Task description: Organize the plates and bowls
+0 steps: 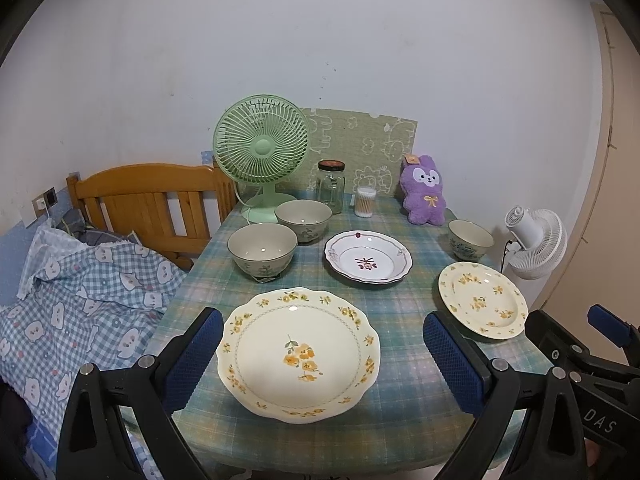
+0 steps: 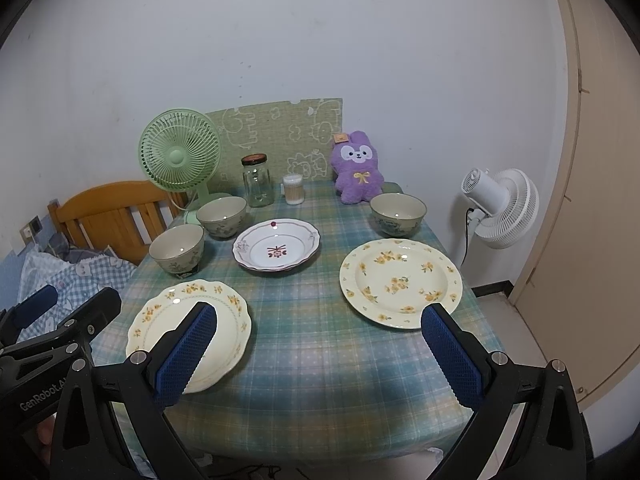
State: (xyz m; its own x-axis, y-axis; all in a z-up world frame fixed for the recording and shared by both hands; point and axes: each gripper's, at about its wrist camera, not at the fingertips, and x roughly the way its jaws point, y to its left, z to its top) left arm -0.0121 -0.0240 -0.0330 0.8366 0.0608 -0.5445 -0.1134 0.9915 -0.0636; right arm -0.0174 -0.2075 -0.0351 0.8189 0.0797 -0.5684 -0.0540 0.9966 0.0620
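Observation:
A scalloped cream plate with yellow flowers (image 1: 298, 354) (image 2: 188, 332) lies at the front left of the table. A round cream plate with yellow flowers (image 1: 482, 300) (image 2: 400, 282) lies at the front right. A white plate with a purple rim (image 1: 368, 256) (image 2: 277, 249) is in the middle. Two bowls (image 1: 262, 250) (image 1: 303, 219) stand at the left, also in the right wrist view (image 2: 178, 248) (image 2: 221, 215). A third bowl (image 1: 470, 239) (image 2: 398, 213) stands at the back right. My left gripper (image 1: 322, 336) is open above the scalloped plate. My right gripper (image 2: 320, 332) is open and empty.
A green fan (image 1: 262, 148) (image 2: 180, 150), a glass jar (image 1: 331, 186) (image 2: 257, 180), a cotton swab tub (image 1: 365, 201) (image 2: 293, 189) and a purple plush (image 1: 425, 190) (image 2: 359, 168) line the back edge. A white fan (image 2: 500, 208) stands right of the table, a bed (image 1: 80, 280) left.

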